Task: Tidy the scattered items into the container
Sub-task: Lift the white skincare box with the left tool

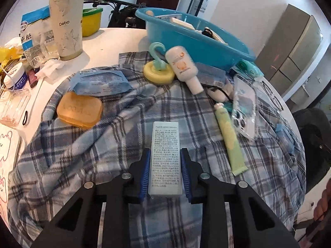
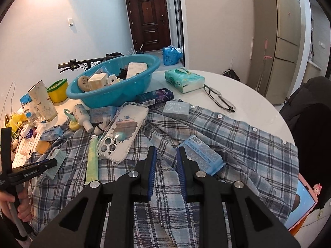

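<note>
My left gripper (image 1: 165, 150) is shut on a pale grey carton (image 1: 165, 140) printed with small text, its blue pads pressed on the long sides just above the plaid shirt (image 1: 124, 144). In the right wrist view the carton (image 2: 55, 161) shows at the left edge. The blue basin (image 1: 186, 41) stands behind, holding several items. Soap (image 1: 79, 110), a wipes pack (image 1: 101, 82), a white bottle (image 1: 184, 66), a green tube (image 1: 227, 140) and a phone case (image 2: 122, 132) lie loose on the shirt. My right gripper (image 2: 166, 149) is shut with nothing in it, beside a blue packet (image 2: 202, 157).
A tall paper cup (image 1: 66, 24), a sugar bag and a yellow tub (image 1: 91, 20) crowd the table's left. A tissue pack (image 2: 184, 79), glasses (image 2: 219, 99), a dark blue box (image 2: 155, 97) and a small grey box (image 2: 175, 109) lie near the basin (image 2: 107, 95). A pink-cased tablet (image 2: 304, 202) sits right.
</note>
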Demonstrator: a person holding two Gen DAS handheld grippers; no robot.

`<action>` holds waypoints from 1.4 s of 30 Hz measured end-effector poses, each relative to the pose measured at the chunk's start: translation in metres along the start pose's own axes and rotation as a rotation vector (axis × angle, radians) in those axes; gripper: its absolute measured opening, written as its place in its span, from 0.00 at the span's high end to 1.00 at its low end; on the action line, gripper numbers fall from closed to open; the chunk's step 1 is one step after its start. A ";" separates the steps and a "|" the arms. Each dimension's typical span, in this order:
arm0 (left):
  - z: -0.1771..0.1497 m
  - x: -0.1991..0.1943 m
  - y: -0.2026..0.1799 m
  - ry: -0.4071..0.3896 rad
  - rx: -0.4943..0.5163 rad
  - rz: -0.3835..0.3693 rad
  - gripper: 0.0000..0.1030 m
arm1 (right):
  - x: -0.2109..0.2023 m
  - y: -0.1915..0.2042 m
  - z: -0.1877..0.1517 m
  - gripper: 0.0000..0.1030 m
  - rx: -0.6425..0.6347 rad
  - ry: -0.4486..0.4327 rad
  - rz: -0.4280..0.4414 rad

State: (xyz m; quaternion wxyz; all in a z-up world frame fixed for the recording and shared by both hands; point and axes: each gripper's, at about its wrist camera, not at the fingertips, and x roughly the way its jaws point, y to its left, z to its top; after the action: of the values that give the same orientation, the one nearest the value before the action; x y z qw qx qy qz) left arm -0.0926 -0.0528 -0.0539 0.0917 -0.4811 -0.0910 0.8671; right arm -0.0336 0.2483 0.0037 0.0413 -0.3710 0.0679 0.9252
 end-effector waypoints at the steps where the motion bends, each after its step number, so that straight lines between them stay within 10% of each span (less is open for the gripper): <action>1: -0.003 -0.002 -0.003 0.004 0.003 -0.008 0.71 | 0.001 0.000 -0.001 0.82 0.001 0.004 0.002; 34: -0.010 -0.021 -0.042 -0.121 0.098 0.167 0.71 | 0.002 0.001 -0.004 0.82 -0.005 0.029 0.007; 42: -0.006 -0.026 -0.050 -0.133 0.080 0.100 0.71 | 0.012 0.017 -0.006 0.82 -0.027 0.075 0.063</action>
State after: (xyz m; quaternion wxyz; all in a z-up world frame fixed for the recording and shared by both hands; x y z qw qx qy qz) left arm -0.0704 -0.0103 -0.0237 0.0612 -0.4222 -0.0378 0.9036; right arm -0.0401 0.2306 -0.0073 0.0046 -0.4036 0.0688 0.9123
